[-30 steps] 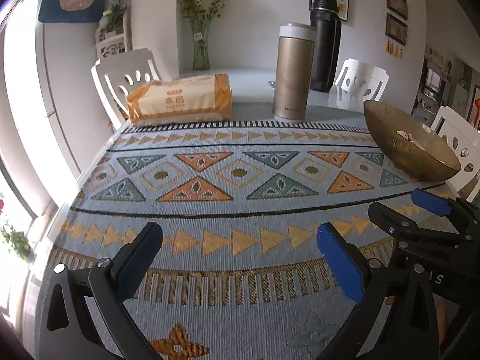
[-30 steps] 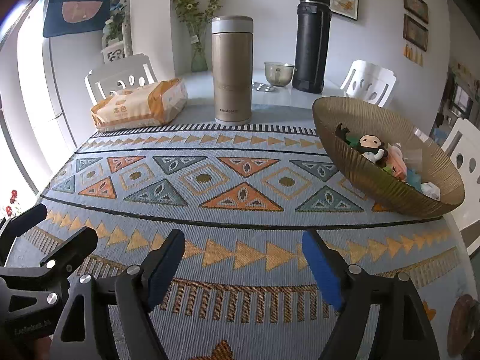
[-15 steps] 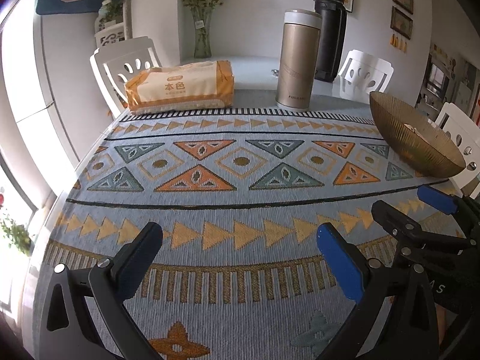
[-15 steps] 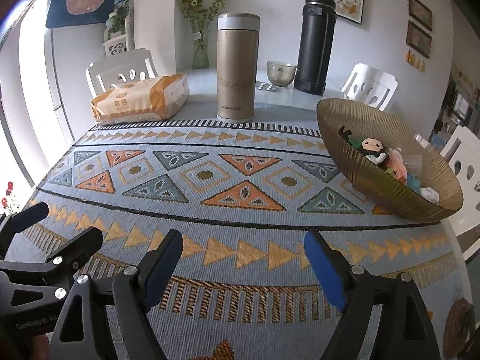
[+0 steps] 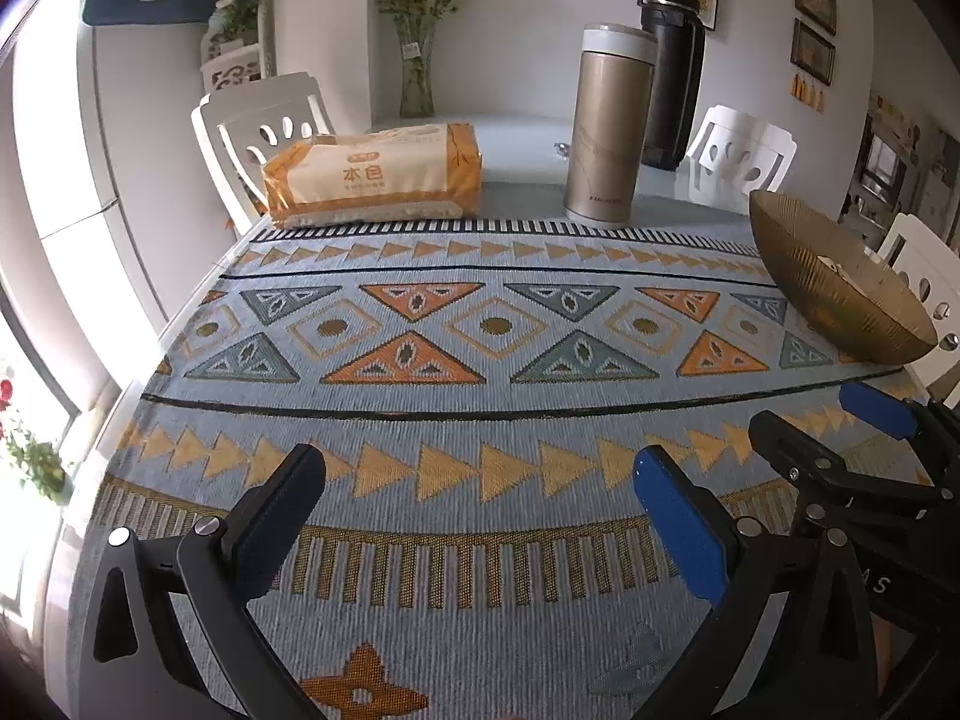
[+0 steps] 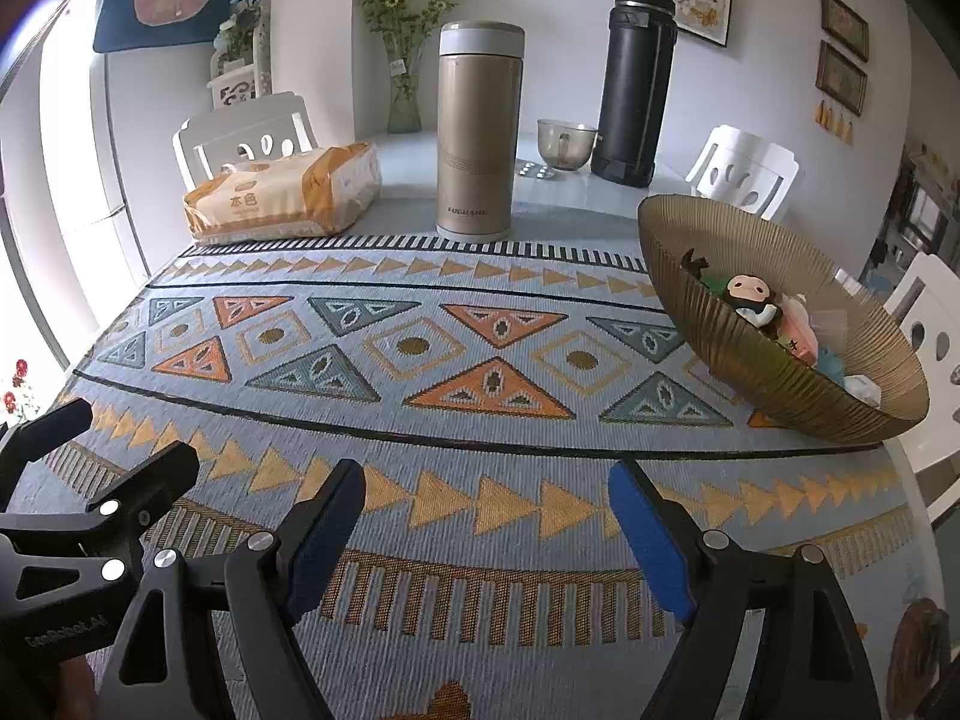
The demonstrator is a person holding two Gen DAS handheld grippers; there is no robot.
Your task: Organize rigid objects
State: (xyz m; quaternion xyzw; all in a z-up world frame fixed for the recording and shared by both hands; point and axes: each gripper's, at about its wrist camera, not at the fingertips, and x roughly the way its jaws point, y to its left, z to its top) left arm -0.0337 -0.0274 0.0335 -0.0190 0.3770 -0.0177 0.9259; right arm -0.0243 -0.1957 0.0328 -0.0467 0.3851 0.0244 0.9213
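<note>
A gold thermos (image 5: 607, 126) (image 6: 478, 132) stands upright at the far edge of the patterned cloth. A taller black flask (image 6: 635, 78) (image 5: 671, 72) stands behind it on the bare tabletop. An orange tissue pack (image 5: 375, 177) (image 6: 285, 195) lies at the far left. On the right sits a ribbed gold bowl (image 6: 780, 372) (image 5: 840, 306) with small toys (image 6: 750, 300) in it. My left gripper (image 5: 474, 480) and right gripper (image 6: 486, 486) hover side by side over the near part of the cloth. Both are open with nothing between the fingers.
A small glass cup (image 6: 564, 141) sits beside the black flask, and a vase of flowers (image 6: 403, 90) stands at the back. White chairs (image 6: 240, 132) ring the table. In the left wrist view the right gripper (image 5: 828, 420) shows at the right edge.
</note>
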